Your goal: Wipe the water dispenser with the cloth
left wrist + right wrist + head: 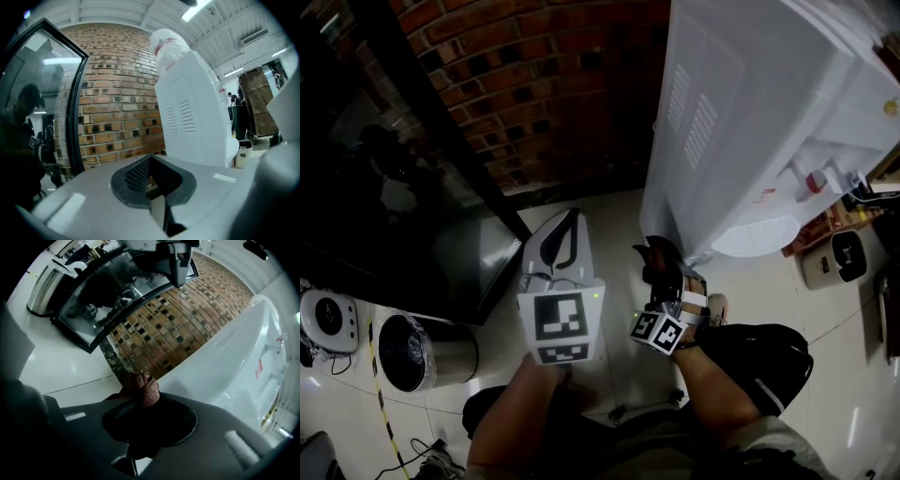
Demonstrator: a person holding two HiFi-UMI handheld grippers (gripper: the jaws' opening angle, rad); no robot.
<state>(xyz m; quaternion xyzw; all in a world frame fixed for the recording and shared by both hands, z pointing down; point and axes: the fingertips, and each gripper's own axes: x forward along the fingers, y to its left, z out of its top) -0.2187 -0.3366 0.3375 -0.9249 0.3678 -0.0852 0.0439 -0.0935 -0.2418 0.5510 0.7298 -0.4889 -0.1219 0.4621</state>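
Right gripper (664,270) was seen pinched on the brown cloth (146,389), a wad of which was left poking out past the tips. The cloth was held just beside the lower side panel of the white water dispenser (769,112); contact could not be confirmed. Left gripper (150,160) was noted with pads pressed together at the tips, nothing between them, pointed at the brick wall (117,93).

Glossy pale tiled floor (619,217). Standing on it: white water dispenser (750,112) at far right, black glass-fronted cabinet (384,169) at left, steel waste bin (427,352) with black liner near left.
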